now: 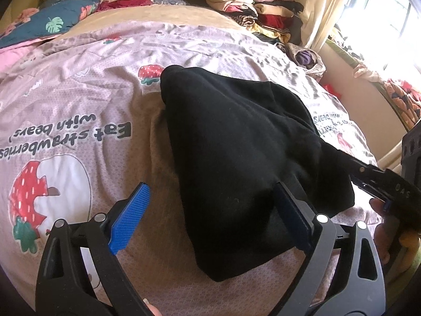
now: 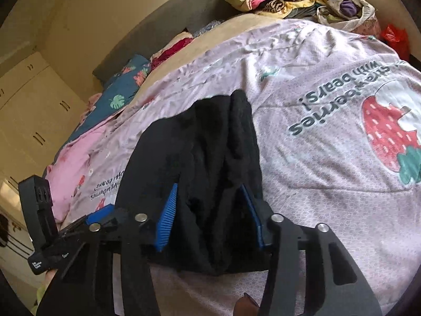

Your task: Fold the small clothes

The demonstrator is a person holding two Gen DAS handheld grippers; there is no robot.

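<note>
Black garment (image 1: 236, 152), soft knit, lies bunched on the pink strawberry sheet (image 1: 86, 100), toward the near edge of the bed. Partly folded, I judge; not flat. Its long axis runs from the near edge away toward the far clothes pile (image 1: 252, 8), near end wider, far end narrowing to a rounded lump.

My right gripper (image 2: 210, 208) is on the near end, pointing along that axis. Cloth sits between the blue pads (image 2: 167, 218), jaws part open; can't tell if they pinch it or just straddle it. My left gripper (image 1: 213, 216) is spread wide, holding nothing: one finger over bare sheet beside the cloth, the other over the garment's near part. In the left view the right gripper (image 1: 379, 184) comes in at the garment's right side.

Both tools sit at the near end, cloth straight ahead and below each. Right is the nearer one, already in the fabric. Next move likely turns on lifting this near end and carrying it along the long axis toward the far lump. Thick folds may slip out.
</note>
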